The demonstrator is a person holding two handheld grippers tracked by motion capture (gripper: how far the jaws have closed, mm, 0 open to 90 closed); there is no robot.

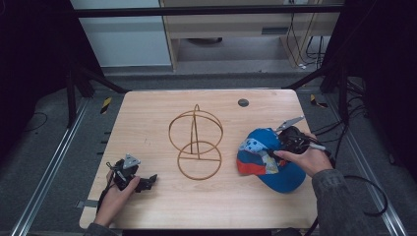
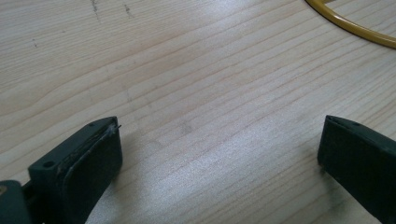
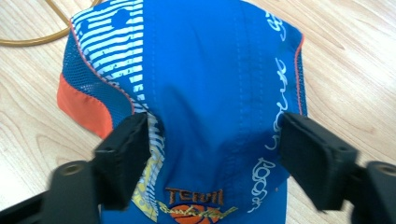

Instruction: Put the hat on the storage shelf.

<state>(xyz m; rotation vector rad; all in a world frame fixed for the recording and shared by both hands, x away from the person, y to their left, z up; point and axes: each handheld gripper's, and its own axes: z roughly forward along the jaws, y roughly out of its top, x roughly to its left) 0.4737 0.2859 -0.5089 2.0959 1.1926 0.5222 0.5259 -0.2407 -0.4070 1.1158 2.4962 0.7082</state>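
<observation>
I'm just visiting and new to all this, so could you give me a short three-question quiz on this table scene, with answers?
1. True or false: the left gripper has something between its fingers.
2. Which thing does the right gripper straddle? A) the wire stand B) the blue cap C) a cable
3. Where does the wire stand sit relative to the blue cap?

Key
1. False. Its fingers stand apart over bare table.
2. B. The fingers sit on either side of the cap's crown.
3. To the left of the cap in the high view, near the table's middle, apart from it.
</observation>
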